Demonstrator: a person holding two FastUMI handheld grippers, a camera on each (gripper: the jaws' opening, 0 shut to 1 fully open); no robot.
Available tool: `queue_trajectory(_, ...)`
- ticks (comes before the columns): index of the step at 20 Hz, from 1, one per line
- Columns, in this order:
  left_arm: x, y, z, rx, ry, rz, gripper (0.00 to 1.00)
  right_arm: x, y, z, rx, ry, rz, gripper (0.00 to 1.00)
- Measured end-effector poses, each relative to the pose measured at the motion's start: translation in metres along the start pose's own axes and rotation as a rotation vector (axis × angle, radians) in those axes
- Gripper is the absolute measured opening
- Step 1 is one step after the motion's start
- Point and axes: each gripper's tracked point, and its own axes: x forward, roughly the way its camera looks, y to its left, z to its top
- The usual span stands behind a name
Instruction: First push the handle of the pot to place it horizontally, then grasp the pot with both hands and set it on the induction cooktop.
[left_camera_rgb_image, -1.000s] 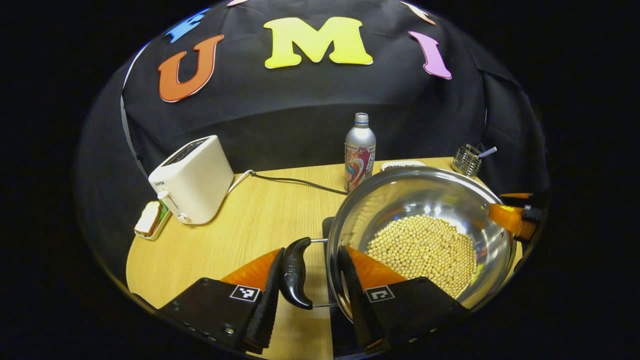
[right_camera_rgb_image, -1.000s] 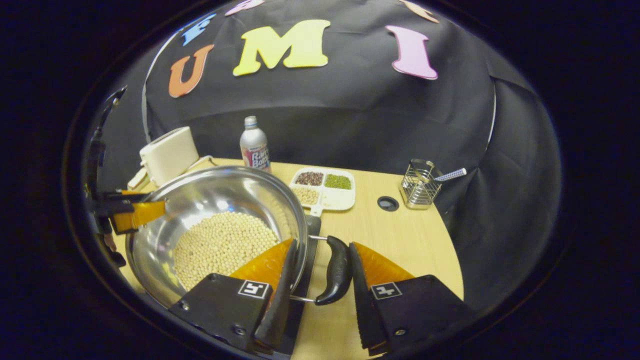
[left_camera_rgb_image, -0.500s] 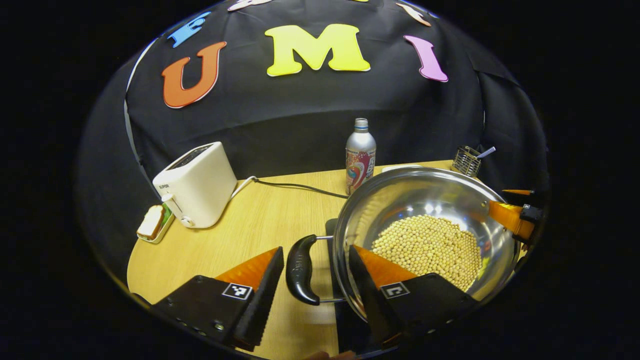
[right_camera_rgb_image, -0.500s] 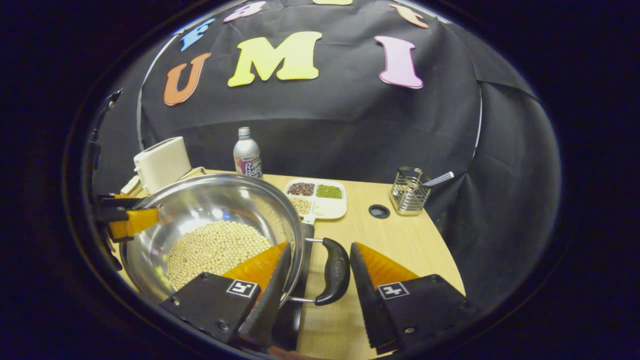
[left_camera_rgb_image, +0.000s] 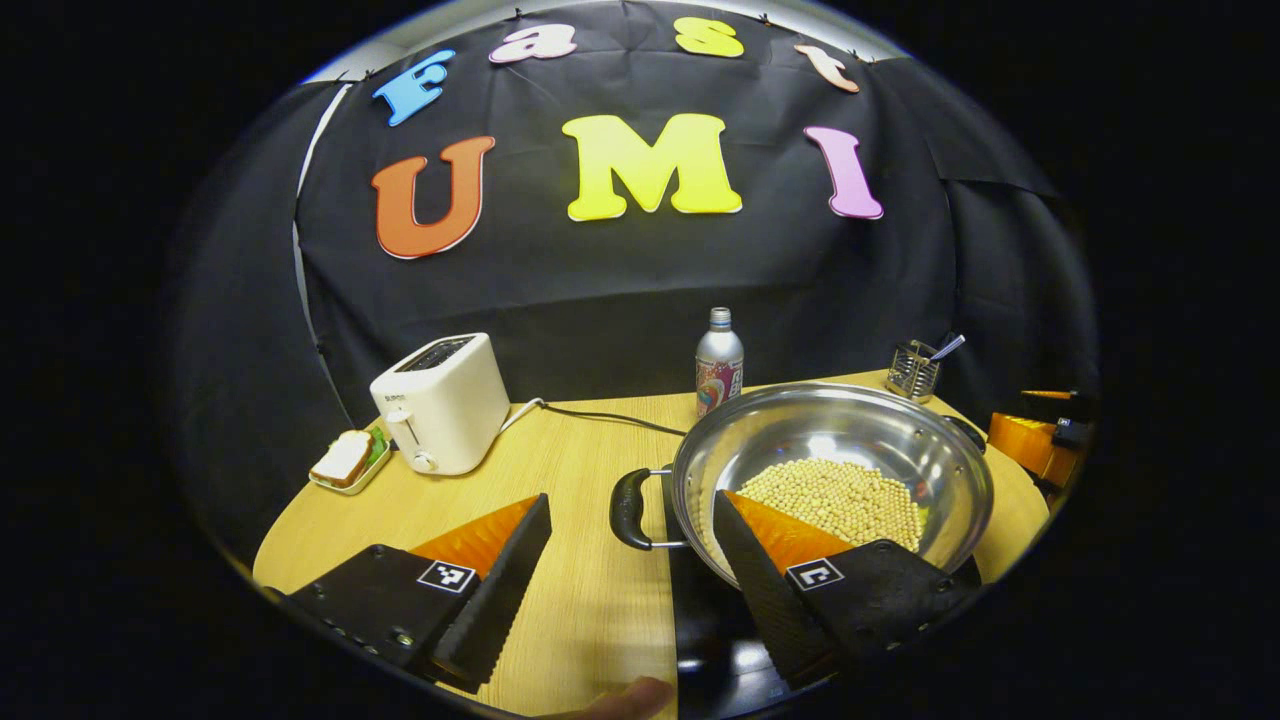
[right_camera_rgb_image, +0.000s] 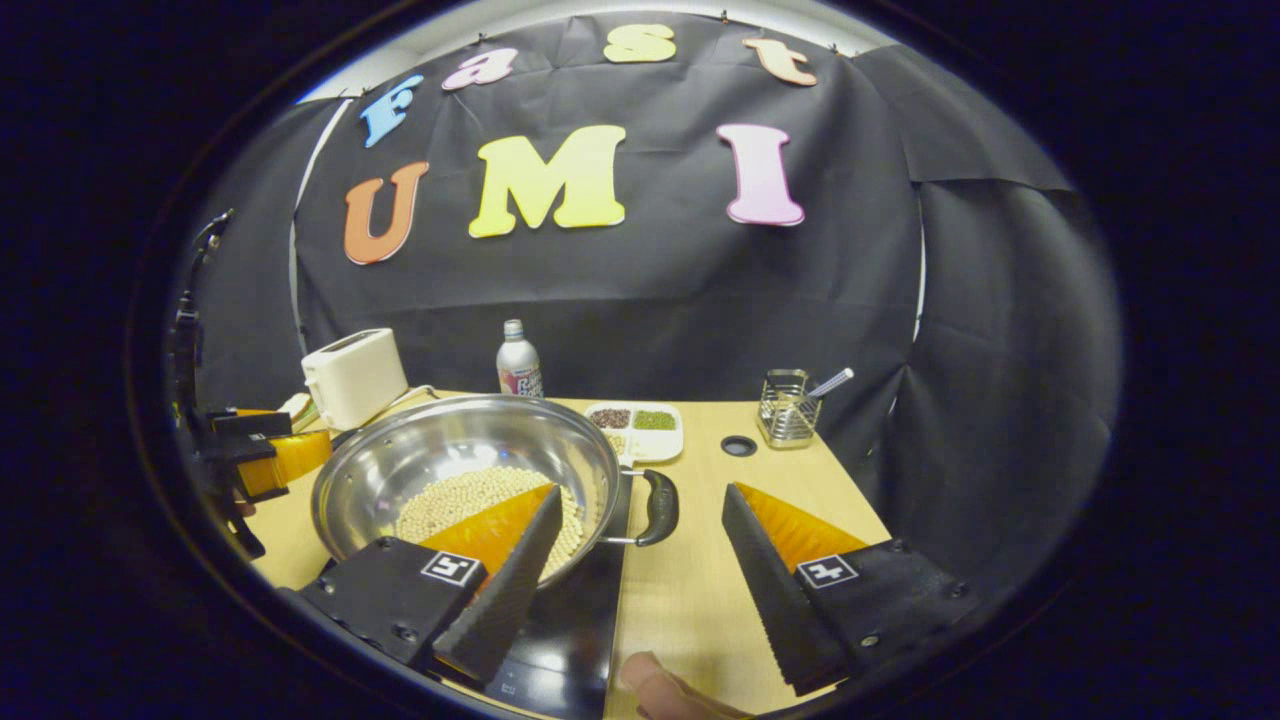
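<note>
Hanging spread wide and empty, left gripper (left_camera_rgb_image: 630, 590) and right gripper (right_camera_rgb_image: 630, 575), each just short of a handle (left_camera_rgb_image: 626, 508) of the bean-filled pot (left_camera_rgb_image: 835, 470). Pot seated on induction cooktop (right_camera_rgb_image: 575, 625). Placement apparently done; next, only withdrawal.

Nothing legible on this table, just marks too small to read.
Here's the toaster (left_camera_rgb_image: 440, 400) near the table's (left_camera_rgb_image: 560, 470) far left corner: a tiny dark word on its front, too small to make out. At the far edge, the metal drink bottle (left_camera_rgb_image: 719, 362) carries a printed label, its lettering a blur from here. Down low, the left gripper (left_camera_rgb_image: 631, 498) wears two square coded tags (left_camera_rgb_image: 446, 576), patterns only, no letters or digits. Same on the right gripper (right_camera_rgb_image: 642, 491), one tag (right_camera_rgb_image: 826, 571) on each finger mount. The induction cooktop (right_camera_rgb_image: 570, 620) shows faint specks at its near edge, unreadable.
</note>
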Motion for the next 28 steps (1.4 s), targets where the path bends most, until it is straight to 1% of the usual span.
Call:
queue_trajectory(3, -0.037, 0.002, 0.007, -0.011, -0.055, 0.015, 0.97, -0.031, 0.005, -0.005, 0.019, -0.019, 0.005, 1.00)
queue_trajectory(6, -0.080, -0.005, 0.016, -0.033, -0.120, 0.005, 0.97, -0.062, 0.001, -0.005, 0.043, -0.058, -0.008, 1.00)
queue_trajectory(9, -0.122, -0.007, 0.023, -0.048, -0.184, 0.011, 0.96, -0.098, 0.000, -0.004, 0.085, -0.097, -0.017, 1.00)
queue_trajectory(12, -0.156, -0.008, 0.022, -0.061, -0.216, 0.003, 0.96, -0.136, 0.001, 0.004, 0.092, -0.148, -0.022, 0.99)
queue_trajectory(14, -0.179, 0.000, 0.022, -0.072, -0.237, 0.032, 0.96, -0.165, -0.001, 0.012, 0.084, -0.198, -0.037, 0.99)
queue_trajectory(16, -0.202, 0.014, 0.025, -0.081, -0.261, 0.077, 0.97, -0.191, -0.005, 0.014, 0.065, -0.229, -0.068, 1.00)
queue_trajectory(18, -0.224, 0.020, 0.029, -0.077, -0.282, 0.100, 0.96, -0.220, 0.001, 0.025, 0.058, -0.277, -0.060, 1.00)
queue_trajectory(21, -0.259, 0.020, 0.040, -0.070, -0.325, 0.089, 0.96, -0.257, 0.006, 0.036, 0.051, -0.330, -0.049, 1.00)
queue_trajectory(25, -0.301, 0.022, 0.059, -0.058, -0.388, 0.077, 0.95, -0.303, 0.000, 0.056, 0.037, -0.404, -0.087, 1.00)
queue_trajectory(27, -0.320, 0.027, 0.065, -0.075, -0.413, 0.078, 0.96, -0.320, -0.003, 0.059, 0.048, -0.405, -0.107, 1.00)
queue_trajectory(28, -0.330, 0.029, 0.071, -0.084, -0.430, 0.077, 0.96, -0.330, -0.002, 0.063, 0.060, -0.418, -0.103, 1.00)
